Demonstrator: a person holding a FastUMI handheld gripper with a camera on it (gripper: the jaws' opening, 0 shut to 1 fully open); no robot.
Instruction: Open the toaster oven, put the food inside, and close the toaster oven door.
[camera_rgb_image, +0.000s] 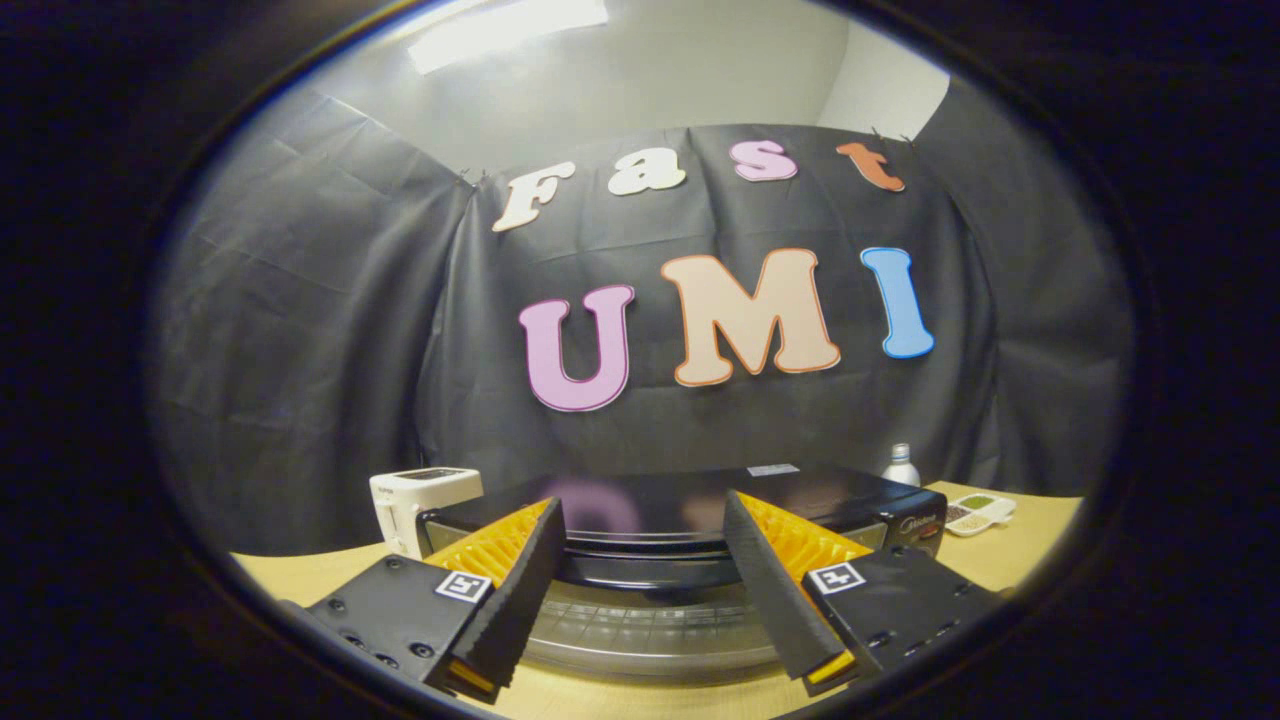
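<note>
Black and shiny, the toaster oven (690, 510) sits on a light wooden table (1010, 560), just ahead of the gripper (640, 570). Its flat top has a small pale sticker (772, 469) near the back, too small to read. On its right front corner there is a brand name in thin letters, but it is blurry and I cannot make it out. The door (650, 625) has a glass window and a dark handle bar (645, 570) along its top, and it looks closed. Both fingers are spread wide apart, one on each side of the door, and they hold nothing. Each finger carries a little square black-and-white marker. Beside the oven's left side stands a small white toaster (415, 505). Off to the right, behind the oven, stands a bottle (900, 466), and near it lies a white tray (980, 513) with small heaps in its cups.
</note>
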